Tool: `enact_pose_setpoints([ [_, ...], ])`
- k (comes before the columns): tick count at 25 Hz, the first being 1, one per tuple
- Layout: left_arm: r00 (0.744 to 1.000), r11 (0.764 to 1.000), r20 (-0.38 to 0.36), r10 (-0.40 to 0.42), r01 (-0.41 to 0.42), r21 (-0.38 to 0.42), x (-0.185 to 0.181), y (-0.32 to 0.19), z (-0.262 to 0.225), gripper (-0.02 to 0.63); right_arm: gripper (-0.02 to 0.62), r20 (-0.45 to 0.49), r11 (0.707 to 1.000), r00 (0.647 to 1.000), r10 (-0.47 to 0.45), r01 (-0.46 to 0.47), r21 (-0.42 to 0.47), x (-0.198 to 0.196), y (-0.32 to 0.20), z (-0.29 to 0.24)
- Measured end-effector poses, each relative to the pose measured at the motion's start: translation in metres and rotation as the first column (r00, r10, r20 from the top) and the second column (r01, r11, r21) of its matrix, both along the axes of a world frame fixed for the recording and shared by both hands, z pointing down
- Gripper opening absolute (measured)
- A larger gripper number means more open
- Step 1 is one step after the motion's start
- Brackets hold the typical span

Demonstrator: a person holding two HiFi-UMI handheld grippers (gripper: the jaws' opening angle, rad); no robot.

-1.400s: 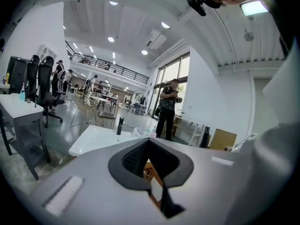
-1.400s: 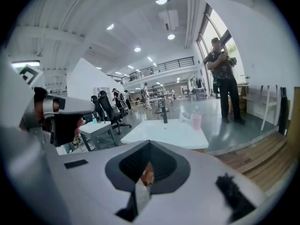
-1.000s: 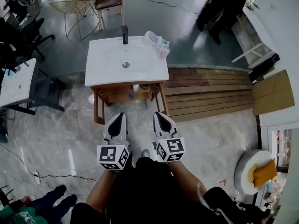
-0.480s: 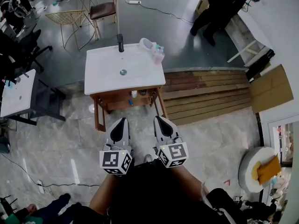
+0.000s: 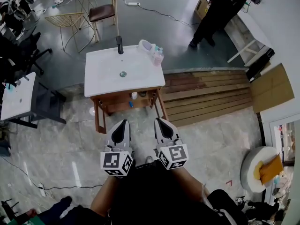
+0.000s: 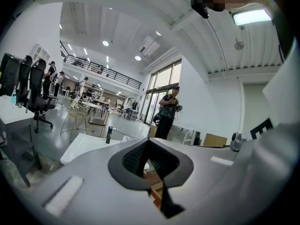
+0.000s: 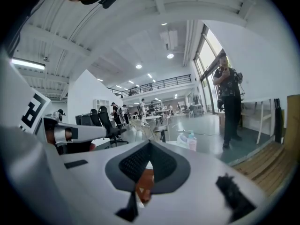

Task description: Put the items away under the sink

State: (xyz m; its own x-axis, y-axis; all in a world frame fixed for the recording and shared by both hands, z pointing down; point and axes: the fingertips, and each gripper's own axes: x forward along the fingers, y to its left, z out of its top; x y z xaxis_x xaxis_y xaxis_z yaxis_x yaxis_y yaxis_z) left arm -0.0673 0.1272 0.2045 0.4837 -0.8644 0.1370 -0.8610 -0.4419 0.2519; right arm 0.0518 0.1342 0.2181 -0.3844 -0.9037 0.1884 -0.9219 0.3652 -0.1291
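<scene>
With left claw (image 5: 122, 123) and right claw (image 5: 159, 121) both closed on nothing, reaching the counter (image 5: 103, 74) unopened could topple the toiletries (image 5: 153, 50).

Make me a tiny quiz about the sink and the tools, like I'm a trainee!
1. True or false: the left tool holds a cup.
2. What colour is the faucet on the sink?
3. Where is the pink bottle? A) sink's back right corner B) floor C) chair
Key: 1 false, it is shut and empty; 2 black; 3 A.
</scene>
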Motion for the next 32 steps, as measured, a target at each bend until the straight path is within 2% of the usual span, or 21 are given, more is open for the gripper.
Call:
enact_pose_setpoints([
  [11, 0.998, 0.998, 0.003, 0.056, -0.056, 0.012, -0.001, -0.016, 0.0, 0.005, 0.015, -0.004, 1.0, 1.0, 0.027, -0.027, 0.01, -0.008, -0.011, 0.003],
  [26, 0.988, 0.987, -0.02, 0.156, -0.155, 0.037, -0.051, -0.068, -0.001, 0.006, 0.015, -0.049, 0.986, 0.985, 0.163, -0.161, 0.051, -0.043, -0.052, 0.002],
  [32, 0.98, 0.98, -0.031, 0.198, -0.197, 0.015, -0.051, -0.083, 0.008, 0.006, 0.015, -0.045, 0.977, 0.977, 0.207, -0.204, 0.061, -0.047, -0.072, 0.004],
])
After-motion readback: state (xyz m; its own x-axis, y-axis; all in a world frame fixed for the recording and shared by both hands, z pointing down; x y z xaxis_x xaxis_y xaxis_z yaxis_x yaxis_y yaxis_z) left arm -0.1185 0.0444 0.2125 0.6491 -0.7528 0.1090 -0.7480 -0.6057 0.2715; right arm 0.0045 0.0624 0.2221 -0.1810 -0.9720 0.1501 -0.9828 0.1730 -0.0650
